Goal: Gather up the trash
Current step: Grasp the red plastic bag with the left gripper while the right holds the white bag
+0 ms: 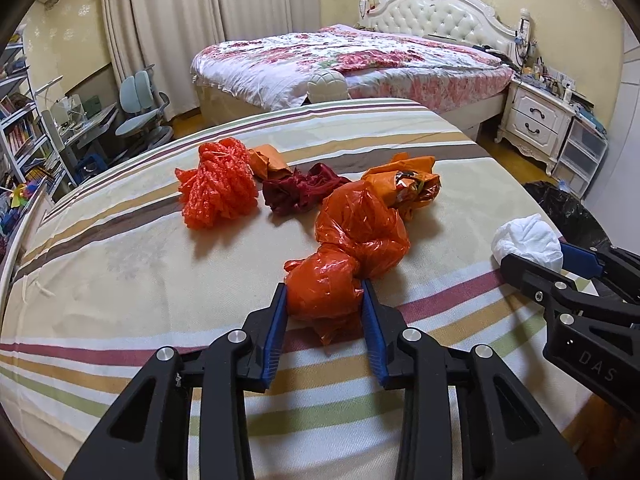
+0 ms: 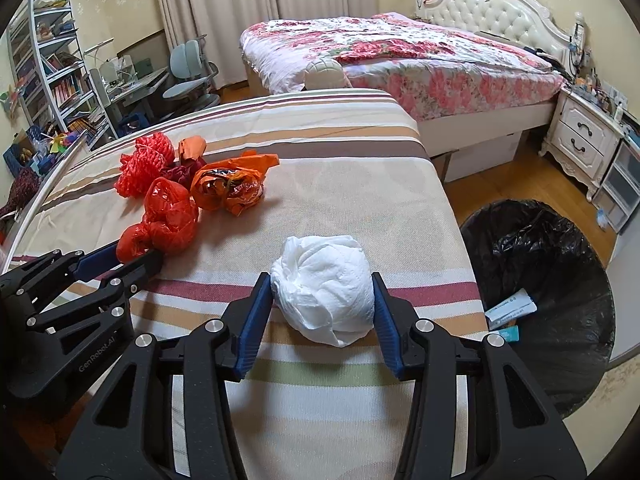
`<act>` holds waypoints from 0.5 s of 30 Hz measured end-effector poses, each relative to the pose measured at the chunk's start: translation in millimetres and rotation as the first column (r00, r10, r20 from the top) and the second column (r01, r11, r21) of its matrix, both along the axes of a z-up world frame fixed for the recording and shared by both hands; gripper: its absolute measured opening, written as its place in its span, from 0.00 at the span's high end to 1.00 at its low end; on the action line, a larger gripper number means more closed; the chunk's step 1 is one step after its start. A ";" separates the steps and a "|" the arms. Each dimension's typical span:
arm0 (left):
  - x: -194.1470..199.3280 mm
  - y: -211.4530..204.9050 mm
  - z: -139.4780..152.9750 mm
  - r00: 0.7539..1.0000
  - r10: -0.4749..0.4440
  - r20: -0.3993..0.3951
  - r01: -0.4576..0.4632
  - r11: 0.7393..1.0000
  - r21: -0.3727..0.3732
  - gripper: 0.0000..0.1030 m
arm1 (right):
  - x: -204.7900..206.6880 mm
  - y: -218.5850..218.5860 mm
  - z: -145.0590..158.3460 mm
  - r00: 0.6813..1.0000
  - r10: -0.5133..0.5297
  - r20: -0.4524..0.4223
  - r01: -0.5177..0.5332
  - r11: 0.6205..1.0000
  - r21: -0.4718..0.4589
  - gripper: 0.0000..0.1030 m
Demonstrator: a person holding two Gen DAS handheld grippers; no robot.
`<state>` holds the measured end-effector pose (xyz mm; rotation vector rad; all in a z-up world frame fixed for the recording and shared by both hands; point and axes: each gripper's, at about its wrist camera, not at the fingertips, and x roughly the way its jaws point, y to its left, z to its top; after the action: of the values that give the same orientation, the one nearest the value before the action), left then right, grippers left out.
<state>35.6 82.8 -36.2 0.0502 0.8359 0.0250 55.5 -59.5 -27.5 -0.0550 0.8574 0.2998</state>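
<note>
A crumpled red plastic bag (image 1: 360, 228) lies on the striped mattress (image 1: 120, 280). My left gripper (image 1: 325, 286) is shut on its near lump, with a blue pad pressed against each side. The right wrist view shows this left gripper (image 2: 138, 254) at the left edge with the red bag (image 2: 168, 216). My right gripper (image 2: 322, 280) is shut on a white paper wad (image 2: 320, 308) just above the sheet; in the left wrist view the right gripper (image 1: 536, 256) and the wad (image 1: 524, 240) are at the right. Farther back lie a red mesh bundle (image 1: 220, 188), a dark red wad (image 1: 300, 192) and an orange bag of wrappers (image 1: 404, 188).
A bin with a black liner (image 2: 536, 272) stands on the wooden floor right of the mattress, with some scraps inside. Beyond are a floral bed (image 2: 400, 56), a white nightstand (image 2: 584, 136), a desk chair (image 2: 188, 68) and bookshelves (image 2: 52, 68) at the left.
</note>
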 end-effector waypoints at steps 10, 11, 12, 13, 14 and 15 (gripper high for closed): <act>-23.1 0.2 7.7 0.999 0.001 0.040 0.000 1.000 -0.026 0.66 | -10.7 -8.2 2.5 1.000 -0.015 0.007 0.015 1.000 0.009 0.56; -24.5 -1.3 8.7 0.999 -0.001 0.044 0.003 1.000 -0.027 0.66 | -11.6 -9.8 3.0 1.000 -0.018 0.009 0.018 1.000 0.010 0.56; -26.7 -3.1 10.0 0.999 -0.005 0.050 0.007 0.999 -0.031 0.66 | -12.9 -11.9 3.6 1.000 -0.022 0.010 0.022 1.000 0.012 0.56; -27.5 -4.7 11.0 0.999 -0.008 0.054 0.010 0.999 -0.035 0.66 | -14.0 -14.4 4.6 1.000 -0.027 0.013 0.027 1.000 0.013 0.56; -28.5 -6.5 12.2 0.998 -0.011 0.058 0.013 0.999 -0.039 0.66 | -15.1 -17.3 5.8 0.999 -0.033 0.016 0.033 0.999 0.014 0.56; -29.4 -9.1 13.7 0.998 -0.015 0.065 0.018 0.999 -0.042 0.66 | -16.4 -20.6 7.3 0.999 -0.040 0.019 0.039 0.999 0.015 0.56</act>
<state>6.2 73.7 -22.5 0.0160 0.7715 -0.0069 39.1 -80.0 -20.2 -0.0270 0.8359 0.2683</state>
